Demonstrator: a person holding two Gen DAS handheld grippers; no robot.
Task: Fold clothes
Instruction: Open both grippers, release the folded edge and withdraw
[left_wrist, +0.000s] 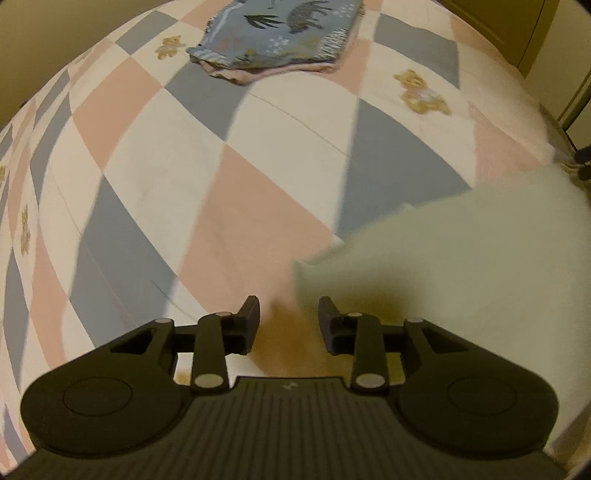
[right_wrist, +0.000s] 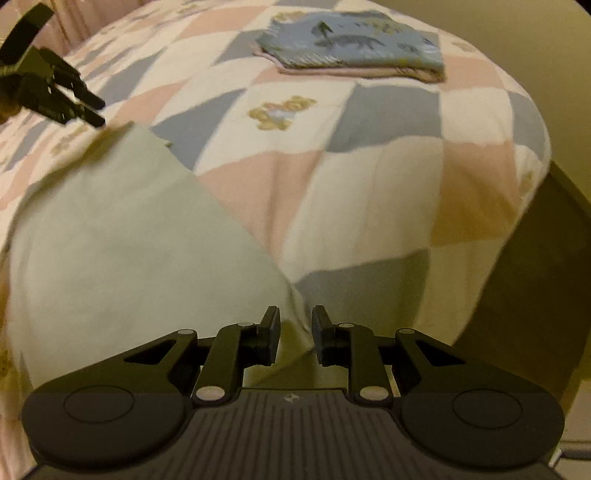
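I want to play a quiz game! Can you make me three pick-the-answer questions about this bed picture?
1. Where is the blue animal-print cloth?
A. On the quilt's far side
B. On the floor
C. In a gripper

2. What colour is the plain garment nearby?
A. Red
B. Pale green
C. Black

3. How is the left hand-held gripper?
A. Open, holding nothing
C. Out of view
B. Clamped on a toy

Answers: 1 A, it lies folded on the quilt; 2 B, pale green in both views; 3 A, its fingers stand apart with nothing between.
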